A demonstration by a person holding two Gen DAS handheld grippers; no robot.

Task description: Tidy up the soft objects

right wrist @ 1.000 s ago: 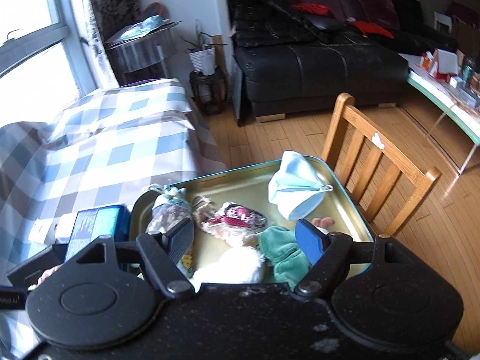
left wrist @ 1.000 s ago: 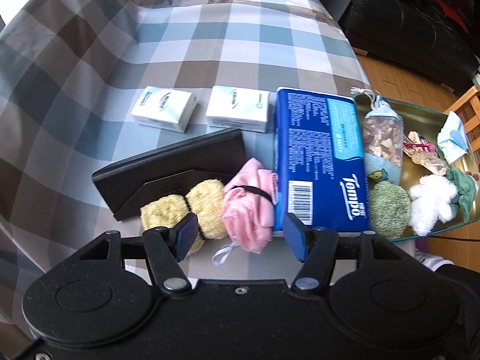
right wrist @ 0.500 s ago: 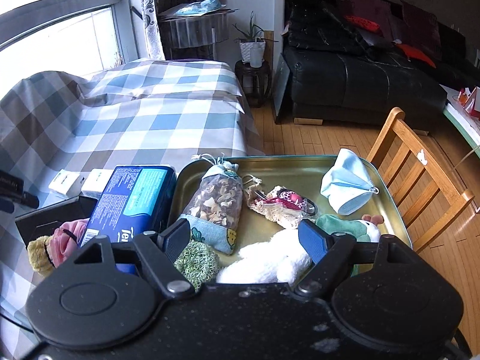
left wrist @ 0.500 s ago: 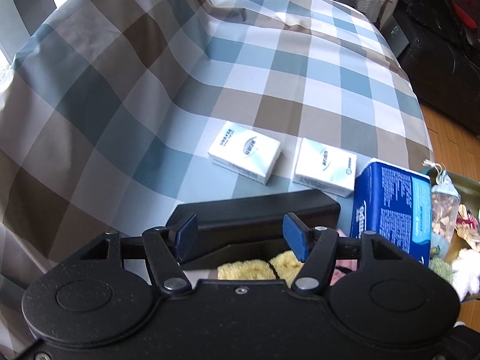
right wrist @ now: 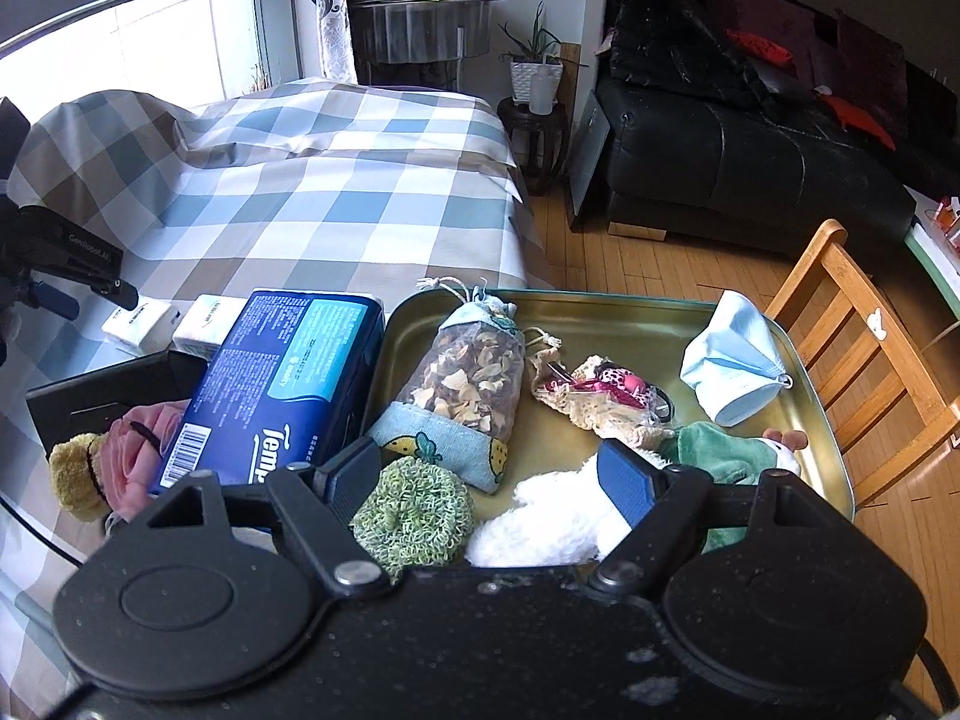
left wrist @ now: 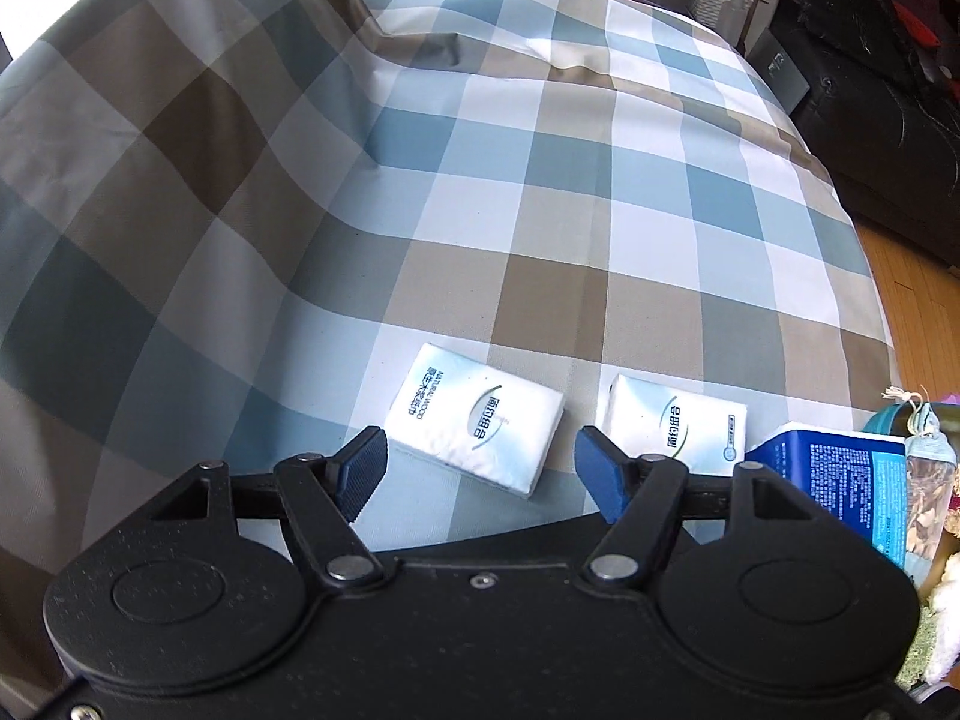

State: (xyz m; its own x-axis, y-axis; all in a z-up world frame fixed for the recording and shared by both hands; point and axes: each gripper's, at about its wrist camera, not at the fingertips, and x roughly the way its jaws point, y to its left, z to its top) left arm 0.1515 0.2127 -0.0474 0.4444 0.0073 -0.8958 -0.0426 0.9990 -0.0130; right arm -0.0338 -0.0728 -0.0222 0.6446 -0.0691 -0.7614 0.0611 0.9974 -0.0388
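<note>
My left gripper [left wrist: 480, 471] is open and empty, just short of two white tissue packs [left wrist: 474, 420] [left wrist: 678, 426] on the checked cloth. A blue Tempo tissue pack [right wrist: 282, 384] lies beside a green metal tray [right wrist: 600, 312]. The tray holds a mesh sachet [right wrist: 468, 378], a green scrubber [right wrist: 414, 516], a white plush [right wrist: 546, 528], a green plush [right wrist: 720, 450], a lace pouch [right wrist: 600, 396] and a blue face mask [right wrist: 732, 360]. My right gripper [right wrist: 489, 483] is open and empty over the tray's near edge. A pink cloth [right wrist: 141, 450] and yellow puff [right wrist: 75, 471] lie left of the Tempo pack.
A black box [right wrist: 102, 390] sits by the pink cloth. A wooden chair [right wrist: 864, 336] stands right of the tray. A black sofa [right wrist: 750, 174] and a plant stand [right wrist: 534, 120] are behind. The checked cloth [left wrist: 540, 192] stretches far ahead.
My left gripper has moved forward past the black box toward the two white tissue packs. My right gripper has swung left, so the tray and Tempo pack show more fully.
</note>
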